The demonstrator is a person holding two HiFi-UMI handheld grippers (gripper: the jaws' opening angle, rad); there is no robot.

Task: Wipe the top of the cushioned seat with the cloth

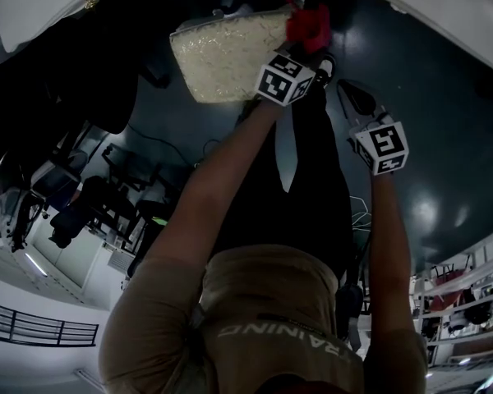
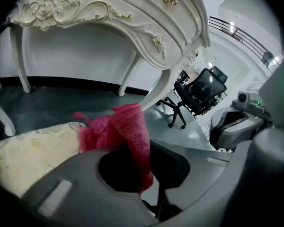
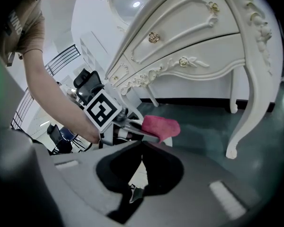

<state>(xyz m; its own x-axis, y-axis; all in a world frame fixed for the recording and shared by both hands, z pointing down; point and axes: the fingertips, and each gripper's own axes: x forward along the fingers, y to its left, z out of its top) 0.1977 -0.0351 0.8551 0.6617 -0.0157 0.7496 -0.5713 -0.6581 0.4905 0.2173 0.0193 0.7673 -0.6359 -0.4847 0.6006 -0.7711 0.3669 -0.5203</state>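
Observation:
The cream cushioned seat [image 1: 222, 52] lies at the top middle of the head view, and part of it shows low at the left in the left gripper view [image 2: 28, 152]. My left gripper [image 1: 312, 43] is shut on the red cloth [image 1: 306, 25] at the seat's right edge. In its own view the left gripper [image 2: 146, 148] holds the cloth [image 2: 125, 129] bunched and sticking up between the jaws, next to the cushion. My right gripper [image 1: 357, 97] hangs to the right of the seat, shut and holding nothing. The right gripper view shows the right gripper [image 3: 142, 143] below the cloth [image 3: 160, 126].
A white ornate dressing table [image 2: 109, 13] with curved legs [image 3: 239, 108] stands right behind the seat. A black office chair [image 2: 199, 91] is off to the side on the dark green floor [image 3: 203, 131]. The person's arms [image 1: 214, 187] reach over dark trousers.

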